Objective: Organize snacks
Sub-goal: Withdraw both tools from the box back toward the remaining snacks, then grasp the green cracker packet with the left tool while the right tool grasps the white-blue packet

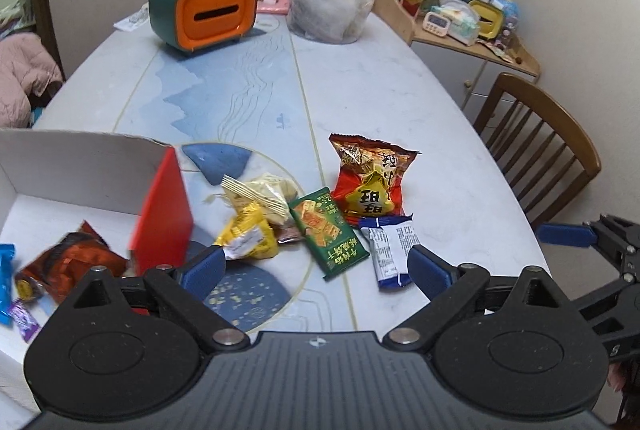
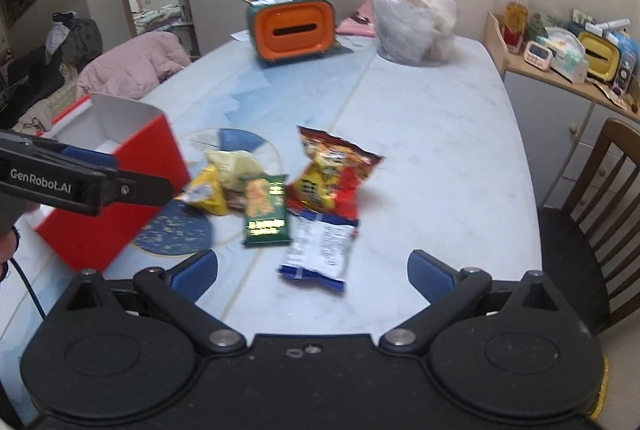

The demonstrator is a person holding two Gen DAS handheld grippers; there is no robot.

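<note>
Both of my grippers are spread wide with nothing in them. My left gripper (image 1: pixel 314 268) hangs over the near edge of the snack pile, jaws fully apart, one blue pad just by the yellow packet (image 1: pixel 250 234) and the other beside the blue-and-white wrapper (image 1: pixel 388 250), touching neither as far as I can see. My right gripper (image 2: pixel 312 276) is just as wide open, and that same blue-and-white wrapper (image 2: pixel 320 246) lies on the table between its fingers, not gripped.

Moving outward, the loose snacks sit bunched on the marbled table (image 1: pixel 420 90): a green biscuit pack (image 1: pixel 328 232) next to the blue-and-white one, a red crinkly bag (image 1: pixel 370 176) just behind those, and a pale yellow bag (image 1: pixel 264 196) leaning on the yellow packet.

The red box (image 1: pixel 164 214) with the white inside sits to the left of the pile. Already in it: an orange-brown pouch (image 1: pixel 72 264), a blue wrapper (image 1: pixel 6 282) and a small purple one (image 1: pixel 22 314).

At the far end of the table are an orange-and-green pen holder (image 1: pixel 204 12) and a clear plastic bag (image 1: pixel 328 2). A wooden chair (image 1: pixel 536 146) stands on the right.
</note>
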